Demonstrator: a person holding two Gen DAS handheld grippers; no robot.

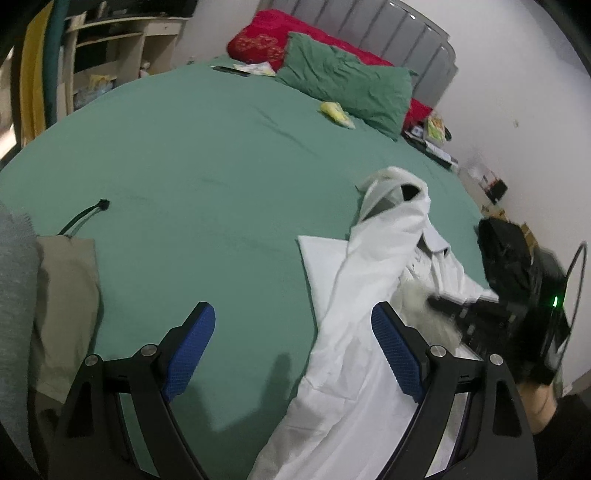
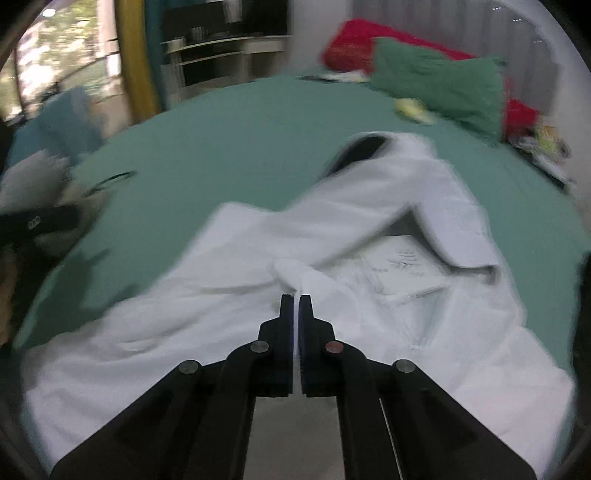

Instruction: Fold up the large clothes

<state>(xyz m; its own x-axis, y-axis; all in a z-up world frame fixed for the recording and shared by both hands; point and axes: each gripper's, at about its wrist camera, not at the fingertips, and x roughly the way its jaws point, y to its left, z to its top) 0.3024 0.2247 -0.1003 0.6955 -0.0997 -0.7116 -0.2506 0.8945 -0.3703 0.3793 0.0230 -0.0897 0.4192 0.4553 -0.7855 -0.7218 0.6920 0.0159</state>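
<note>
Here a white garment point(image 2: 369, 236) lies crumpled on the green bed sheet point(image 1: 192, 155), spread over the near right part of the bed with one sleeve thrown across its body and the dark neck opening point(image 2: 364, 146) towards the pillows. In the right wrist view the right gripper point(image 2: 295, 301) has its two fingers pressed together on a pinched ridge of the white cloth, a thin strip of it showing between the pads, and the fabric rises in a small fold just ahead of the tips. That view is smeared by motion blur, so fine detail in the cloth cannot be read. The left gripper point(image 1: 293, 325) hangs over the sheet with its blue pads point(image 1: 192, 347) spread wide and nothing between them; its right finger overlaps the edge of the garment in the picture, though contact cannot be judged. In the left wrist view the right gripper point(image 1: 448, 308) shows as a dark blurred shape at the garment's right side. A green pillow point(image 1: 351, 83) leans on a red pillow point(image 1: 266, 37) at the grey headboard point(image 1: 388, 29), with a small yellow item point(image 1: 336, 112) just in front. Beige cloth point(image 1: 62, 295) with a black cord point(image 1: 85, 216) lies at the left edge of the bed.
</note>
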